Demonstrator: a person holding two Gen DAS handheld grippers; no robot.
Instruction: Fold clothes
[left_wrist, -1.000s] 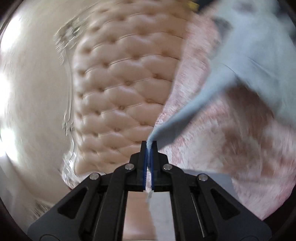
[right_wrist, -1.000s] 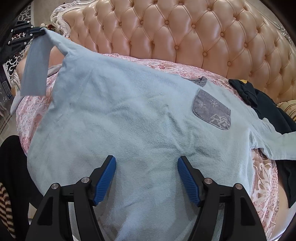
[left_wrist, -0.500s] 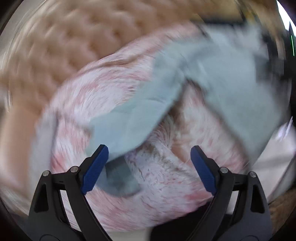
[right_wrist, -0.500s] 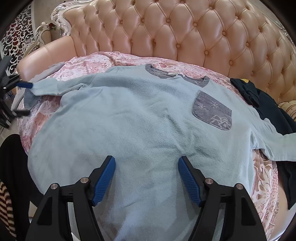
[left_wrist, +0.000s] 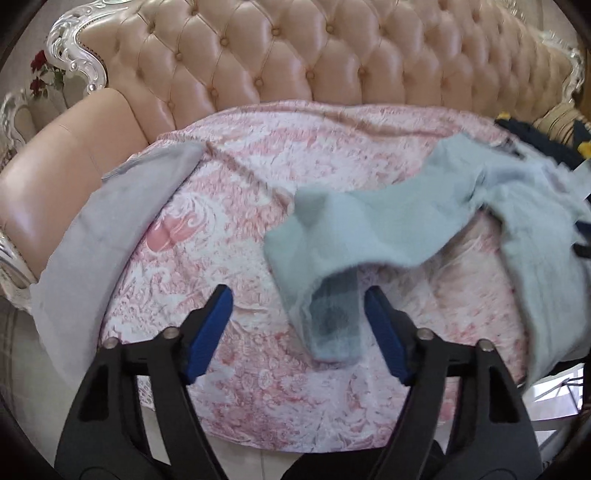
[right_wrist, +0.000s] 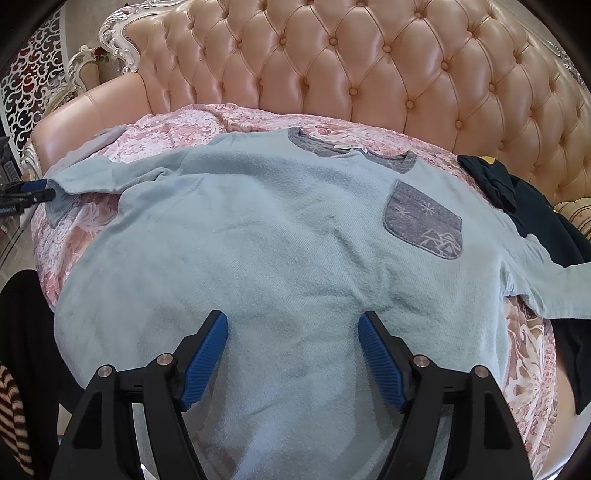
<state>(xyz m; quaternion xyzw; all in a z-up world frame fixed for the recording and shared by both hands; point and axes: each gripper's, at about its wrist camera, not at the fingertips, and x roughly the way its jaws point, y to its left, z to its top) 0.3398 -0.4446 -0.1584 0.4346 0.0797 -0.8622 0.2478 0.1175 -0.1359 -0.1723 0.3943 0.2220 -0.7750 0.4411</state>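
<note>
The light blue sweater (right_wrist: 280, 258) lies spread flat, front up, on the pink blanket (left_wrist: 229, 206) over the sofa, both sleeves out, no fold visible. The left gripper (left_wrist: 297, 332) and right gripper (right_wrist: 291, 356) hover spread, holding nothing.

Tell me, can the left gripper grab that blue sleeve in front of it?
Probably yes. The left gripper is open, and the sleeve's cuff lies between its fingers with nothing covering it.
</note>
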